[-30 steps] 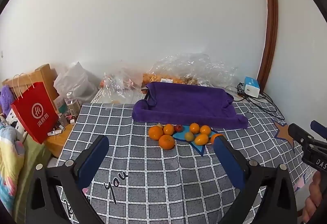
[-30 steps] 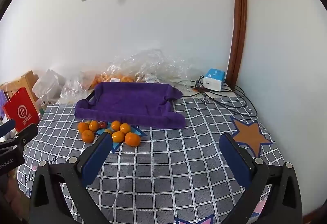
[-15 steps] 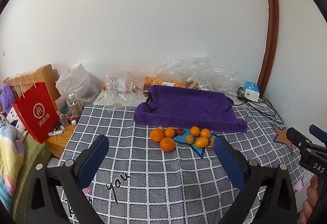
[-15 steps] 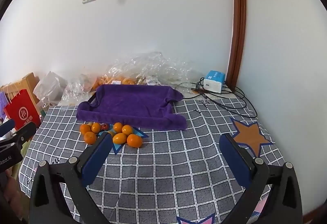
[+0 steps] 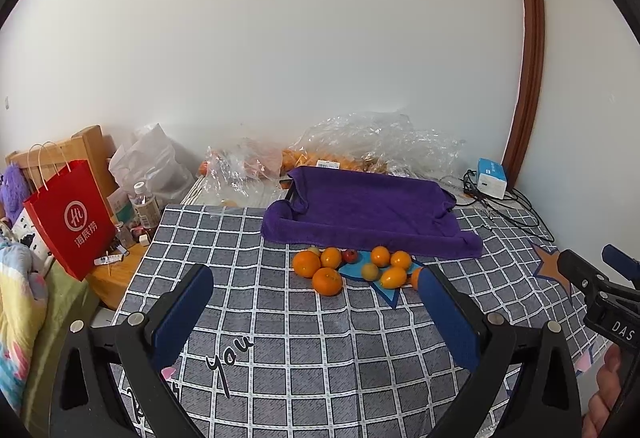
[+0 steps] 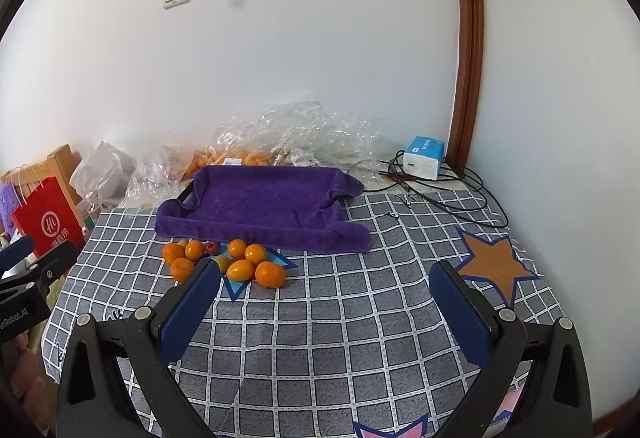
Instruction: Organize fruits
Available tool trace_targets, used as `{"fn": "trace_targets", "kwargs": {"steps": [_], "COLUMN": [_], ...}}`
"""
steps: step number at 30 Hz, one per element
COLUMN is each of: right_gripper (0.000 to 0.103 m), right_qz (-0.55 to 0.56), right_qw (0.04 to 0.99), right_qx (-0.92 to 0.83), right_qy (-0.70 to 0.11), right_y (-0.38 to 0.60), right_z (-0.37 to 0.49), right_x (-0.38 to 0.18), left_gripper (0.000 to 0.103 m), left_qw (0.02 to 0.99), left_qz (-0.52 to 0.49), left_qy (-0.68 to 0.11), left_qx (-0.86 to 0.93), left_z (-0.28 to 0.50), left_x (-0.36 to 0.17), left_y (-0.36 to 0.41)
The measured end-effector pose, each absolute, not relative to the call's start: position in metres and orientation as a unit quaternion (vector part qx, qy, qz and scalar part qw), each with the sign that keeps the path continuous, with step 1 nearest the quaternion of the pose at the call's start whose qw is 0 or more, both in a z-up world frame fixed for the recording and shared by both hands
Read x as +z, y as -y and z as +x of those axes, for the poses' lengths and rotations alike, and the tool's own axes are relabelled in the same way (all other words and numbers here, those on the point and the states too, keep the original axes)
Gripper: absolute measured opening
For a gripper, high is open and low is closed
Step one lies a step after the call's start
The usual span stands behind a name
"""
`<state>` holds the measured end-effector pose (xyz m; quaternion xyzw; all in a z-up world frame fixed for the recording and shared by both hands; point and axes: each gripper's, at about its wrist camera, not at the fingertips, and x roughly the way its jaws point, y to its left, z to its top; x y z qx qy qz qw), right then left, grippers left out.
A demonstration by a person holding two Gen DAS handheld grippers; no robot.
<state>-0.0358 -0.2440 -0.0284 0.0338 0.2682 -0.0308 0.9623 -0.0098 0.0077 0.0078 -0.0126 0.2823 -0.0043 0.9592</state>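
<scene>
- Near the middle of the table [image 5: 280, 318], a cluster of fruits [image 5: 352, 268] is lying on the checked cloth, just in front of the purple towel [image 5: 368, 210] that is draping over what looks like a tray; some of the fruits are sitting on a blue star print.
- Most of the cluster is oranges, the biggest orange [image 5: 327, 281] sitting nearest the camera, with a small red fruit [image 5: 349, 256] and a greenish one [image 5: 370, 271] tucked among them; several are touching.
- Both tools are hovering well short of the fruits: the left hand-held gripper [image 5: 316, 318] is standing wide with nothing between its blue pads, and the right hand-held gripper [image 6: 324, 312] is likewise spread wide and carrying nothing.
- Nothing is sitting on the towel yet, so the sorting appears to be only beginning.
- Judging by shape, the oranges are likely light but round and prone to rolling; nudging one is liable to scatter its neighbours across the cloth.
- Taking hold across the widest part, pads on opposite sides, is probably the surest grip; the outlying orange [image 6: 270, 274] at the right of the cluster is offering clear space on both sides.
- The skin is probably slightly yielding, so a gentle squeeze is advisable to avoid bruising.
</scene>
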Motion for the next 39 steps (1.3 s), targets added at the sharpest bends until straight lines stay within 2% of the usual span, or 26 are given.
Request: {"fn": "trace_targets", "kwargs": {"steps": [39], "right_gripper": [0.103], "right_qz": [0.026], "right_qw": [0.963], "right_qx": [-0.027], "right_qy": [-0.267], "right_y": [0.2384], "right_z": [-0.0381], "right_x": [-0.0289], "left_gripper": [0.103], "left_qw": [0.961], "left_qz": [-0.018], "left_qy": [-0.276], "left_qx": [-0.008], "left_z": [-0.0156], "left_x": [0.0068], "left_y": [-0.0116]}}
